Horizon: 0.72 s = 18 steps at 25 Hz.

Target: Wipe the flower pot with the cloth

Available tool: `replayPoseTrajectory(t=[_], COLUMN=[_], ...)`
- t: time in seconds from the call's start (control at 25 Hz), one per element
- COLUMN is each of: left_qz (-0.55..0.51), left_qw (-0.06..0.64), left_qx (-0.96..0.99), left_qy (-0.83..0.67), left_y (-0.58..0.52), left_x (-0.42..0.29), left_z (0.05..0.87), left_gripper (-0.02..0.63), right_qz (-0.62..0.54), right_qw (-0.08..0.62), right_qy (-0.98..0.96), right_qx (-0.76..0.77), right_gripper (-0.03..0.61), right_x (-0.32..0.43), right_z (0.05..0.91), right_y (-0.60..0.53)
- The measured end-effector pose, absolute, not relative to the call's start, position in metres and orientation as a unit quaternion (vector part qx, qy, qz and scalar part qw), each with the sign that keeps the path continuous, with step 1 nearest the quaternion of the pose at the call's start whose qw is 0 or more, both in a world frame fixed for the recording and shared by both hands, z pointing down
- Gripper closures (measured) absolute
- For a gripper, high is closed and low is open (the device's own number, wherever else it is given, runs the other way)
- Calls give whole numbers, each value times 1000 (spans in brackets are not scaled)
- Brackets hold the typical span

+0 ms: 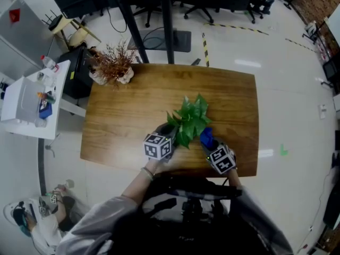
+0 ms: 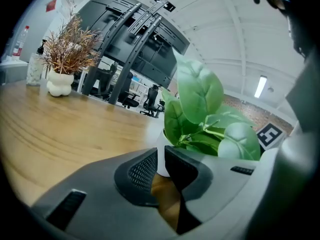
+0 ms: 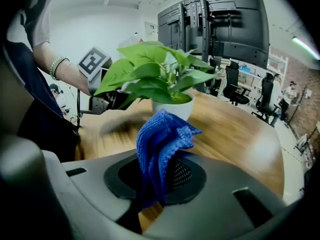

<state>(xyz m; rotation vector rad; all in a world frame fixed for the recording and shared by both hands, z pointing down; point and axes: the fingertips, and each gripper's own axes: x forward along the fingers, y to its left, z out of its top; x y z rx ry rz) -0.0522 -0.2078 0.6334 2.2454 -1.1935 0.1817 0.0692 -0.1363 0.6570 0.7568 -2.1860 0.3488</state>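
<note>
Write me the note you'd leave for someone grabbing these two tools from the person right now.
Left hand-held gripper: jaws shut on the wall of the white flower pot, which stands on the wooden table.
Right hand-held gripper: shut on the blue cloth, held just in front of the pot; contact can't be confirmed.
Done: pot gripped, cloth in hand.
Left: wipe the pot's outside.

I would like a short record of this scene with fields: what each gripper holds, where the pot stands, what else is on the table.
Left gripper: jaws closed on the wall of the white flower pot
Right gripper: closed on a blue cloth
Cloth to pot: close in front; contact unclear
Pot position: upright near the person's edge of the wooden table, green plant inside
Also on table: dried plant at a far corner
</note>
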Motion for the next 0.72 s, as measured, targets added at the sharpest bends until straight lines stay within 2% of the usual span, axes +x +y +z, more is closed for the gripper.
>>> replayPoseTrajectory(t=[0.2, 0.48, 0.72], left_qz=[67, 70, 75], left_qw=[306, 314, 308], left_qx=[834, 831, 834], left_qy=[-453, -454, -451], left_y=[-200, -202, -210], left_x=[-55, -56, -51], left_z=[640, 643, 641], left_gripper=[572, 572, 572], right_qz=[101, 64, 52], right_qw=[415, 402, 415], right_qy=[-843, -866, -869], right_qx=[327, 292, 265], right_gripper=[494, 494, 494], right_x=[102, 73, 62], right_z=[655, 656, 655], right_y=[-184, -234, -210])
